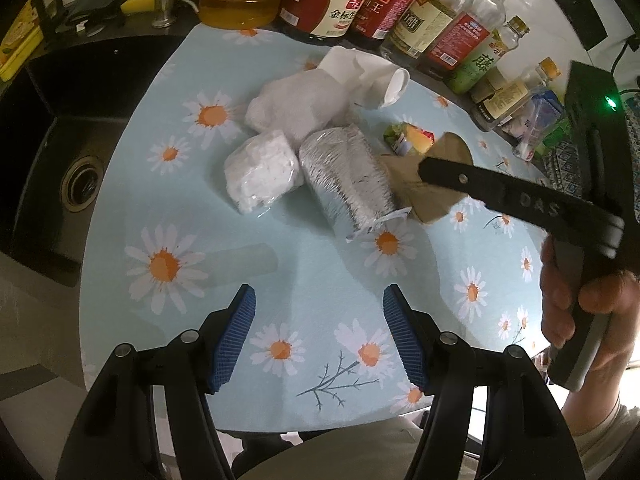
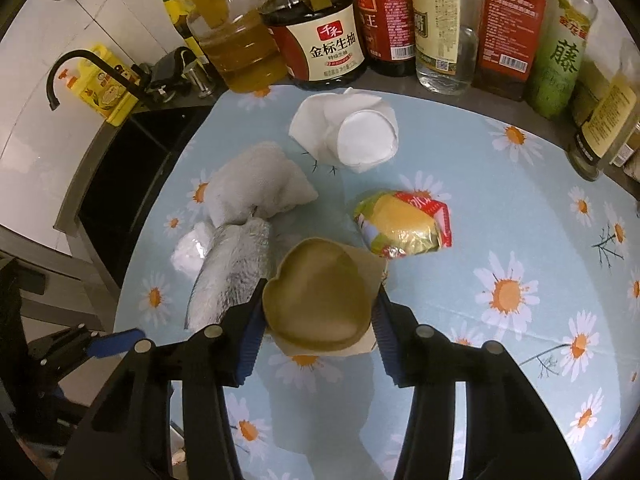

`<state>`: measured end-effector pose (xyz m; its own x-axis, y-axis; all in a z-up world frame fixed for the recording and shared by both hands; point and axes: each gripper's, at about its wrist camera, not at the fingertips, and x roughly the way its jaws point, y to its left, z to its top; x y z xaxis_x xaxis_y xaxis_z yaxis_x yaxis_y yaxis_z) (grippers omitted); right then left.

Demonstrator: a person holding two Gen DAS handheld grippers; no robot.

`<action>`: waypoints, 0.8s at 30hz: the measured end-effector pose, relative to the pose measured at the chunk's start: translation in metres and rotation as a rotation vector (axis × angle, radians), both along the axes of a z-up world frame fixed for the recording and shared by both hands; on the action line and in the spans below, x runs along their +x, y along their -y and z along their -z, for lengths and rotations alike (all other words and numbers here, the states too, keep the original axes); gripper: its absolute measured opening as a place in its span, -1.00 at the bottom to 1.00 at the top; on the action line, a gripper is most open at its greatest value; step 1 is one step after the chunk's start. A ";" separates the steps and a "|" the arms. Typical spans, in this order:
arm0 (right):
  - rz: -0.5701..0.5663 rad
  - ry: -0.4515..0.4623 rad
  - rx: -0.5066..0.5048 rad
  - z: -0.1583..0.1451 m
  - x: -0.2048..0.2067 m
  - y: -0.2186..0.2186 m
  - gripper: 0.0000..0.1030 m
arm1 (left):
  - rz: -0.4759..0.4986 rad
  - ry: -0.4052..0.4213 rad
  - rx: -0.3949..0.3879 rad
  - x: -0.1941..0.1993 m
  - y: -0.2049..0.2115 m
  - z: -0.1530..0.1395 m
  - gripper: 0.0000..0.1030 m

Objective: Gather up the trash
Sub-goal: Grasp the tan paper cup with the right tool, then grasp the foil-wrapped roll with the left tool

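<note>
Trash lies in a loose cluster mid-worktop [image 2: 500, 208], and the right gripper [image 2: 318, 320] is clenched on one piece, a brown paper cup [image 2: 318, 304] squashed heart-shaped at the rim. Being so soft, it may crumple further and slide out when lifted, I reckon, or drag the silver foil pack [image 2: 232, 276] touching it. The left gripper [image 1: 318, 336] hangs released, nothing between its pads.

A counter is covered by a pale blue daisy-print cloth [image 1: 192, 280]. A black sink [image 1: 76, 176] and black tap [image 2: 86, 70] are set at its left; bottles [image 2: 384, 12] are lined against white wall tiles [image 2: 80, 8].
</note>
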<state>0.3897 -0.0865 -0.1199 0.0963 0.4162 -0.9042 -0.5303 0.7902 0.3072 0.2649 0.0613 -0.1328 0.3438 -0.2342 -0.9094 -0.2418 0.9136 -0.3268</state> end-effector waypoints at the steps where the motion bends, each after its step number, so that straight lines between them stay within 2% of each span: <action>1: 0.007 0.002 0.004 -0.002 -0.001 0.002 -0.04 | 0.003 0.002 -0.002 0.002 0.000 -0.001 0.25; 11: 0.114 0.014 0.040 -0.027 0.001 0.048 -0.04 | 0.004 0.039 -0.051 0.034 0.004 -0.010 0.25; 14: 0.139 0.012 0.039 -0.028 0.003 0.061 -0.04 | -0.001 0.028 -0.081 0.047 0.004 -0.005 0.25; 17: 0.152 0.002 0.042 -0.026 0.002 0.072 -0.04 | -0.012 0.018 -0.106 0.060 0.005 0.002 0.42; 24: 0.171 -0.033 0.040 -0.016 0.002 0.086 -0.04 | -0.043 -0.036 -0.122 0.081 0.004 0.021 0.41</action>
